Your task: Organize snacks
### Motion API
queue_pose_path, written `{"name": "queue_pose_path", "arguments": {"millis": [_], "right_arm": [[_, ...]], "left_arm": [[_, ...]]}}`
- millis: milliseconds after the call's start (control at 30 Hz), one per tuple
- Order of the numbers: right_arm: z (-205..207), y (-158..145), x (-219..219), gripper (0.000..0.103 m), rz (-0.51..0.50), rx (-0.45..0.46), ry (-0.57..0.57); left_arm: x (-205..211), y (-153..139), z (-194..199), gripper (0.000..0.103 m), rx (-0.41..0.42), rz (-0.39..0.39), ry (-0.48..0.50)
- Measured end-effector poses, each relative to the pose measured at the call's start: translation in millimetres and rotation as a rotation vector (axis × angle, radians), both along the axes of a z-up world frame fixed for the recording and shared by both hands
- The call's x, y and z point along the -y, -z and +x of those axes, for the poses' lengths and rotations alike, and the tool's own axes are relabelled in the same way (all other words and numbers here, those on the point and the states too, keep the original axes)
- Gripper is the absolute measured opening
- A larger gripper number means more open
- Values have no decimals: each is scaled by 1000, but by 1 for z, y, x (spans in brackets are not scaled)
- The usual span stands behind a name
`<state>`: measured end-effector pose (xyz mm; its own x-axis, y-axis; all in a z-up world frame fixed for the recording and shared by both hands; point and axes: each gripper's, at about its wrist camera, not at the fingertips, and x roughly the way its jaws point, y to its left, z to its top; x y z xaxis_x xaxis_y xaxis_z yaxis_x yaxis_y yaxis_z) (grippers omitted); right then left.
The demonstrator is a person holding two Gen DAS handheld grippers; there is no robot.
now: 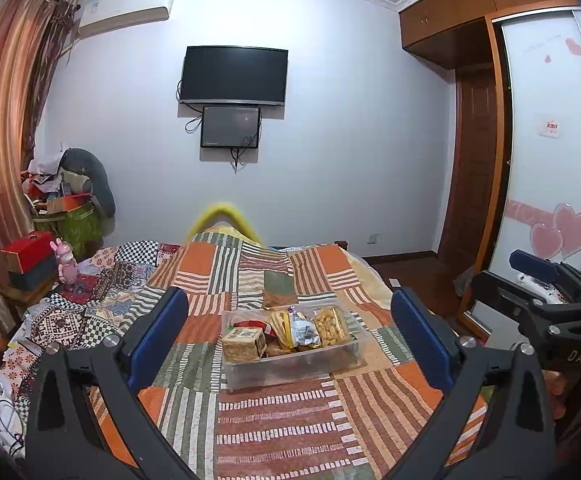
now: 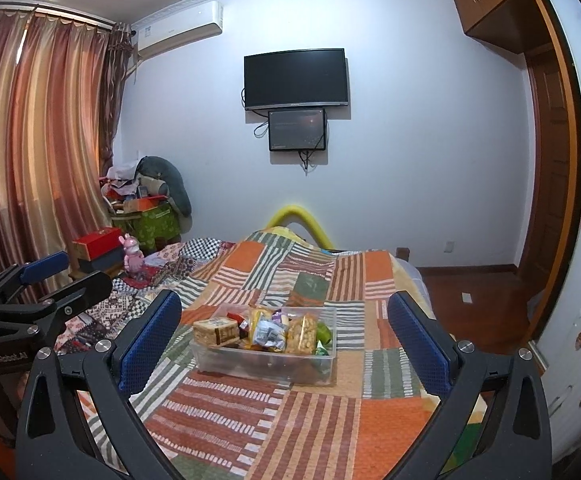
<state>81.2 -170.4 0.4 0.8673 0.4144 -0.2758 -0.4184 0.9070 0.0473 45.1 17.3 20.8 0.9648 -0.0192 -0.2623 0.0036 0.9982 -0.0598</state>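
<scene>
A clear plastic bin point(image 1: 356, 354) point(image 2: 322, 364) stands on the patchwork bedspread, filled with several snack packets: a tan cracker pack point(image 1: 242, 344) point(image 2: 216, 332), a bag of golden puffs point(image 1: 332, 326) point(image 2: 302, 334) and a silvery packet point(image 1: 304, 332) point(image 2: 268, 332). My left gripper point(image 1: 290, 336) is open, its blue pads wide apart on either side of the bin from well back. My right gripper point(image 2: 288, 336) is open just as wide, also short of the bin, with nothing between its fingers. Each gripper shows at the edge of the other's view.
The bed point(image 1: 282, 432) point(image 2: 310, 420) runs toward a white wall with two dark screens point(image 1: 234, 76). Boxes and a pink toy point(image 1: 66, 264) sit at the left by the curtains point(image 2: 38, 120). A wardrobe with a sliding door point(image 1: 550, 140) lines the right side.
</scene>
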Motion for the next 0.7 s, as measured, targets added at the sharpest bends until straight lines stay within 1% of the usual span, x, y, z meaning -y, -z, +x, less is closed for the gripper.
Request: {"name": "queue_pose_path", "arguments": {"millis": [233,467,700], "right_arm": [[0,-2,3,103,13,-6,-2],[-3,-5,4,103,14,7,-2],[-4,-7,5,103,16,13,-4]], "left_arm": [[2,0,2,103,-1,-9,5],[0,0,5,103,-4,-19,9],[2,-2,4,103,2,-9,13]]}}
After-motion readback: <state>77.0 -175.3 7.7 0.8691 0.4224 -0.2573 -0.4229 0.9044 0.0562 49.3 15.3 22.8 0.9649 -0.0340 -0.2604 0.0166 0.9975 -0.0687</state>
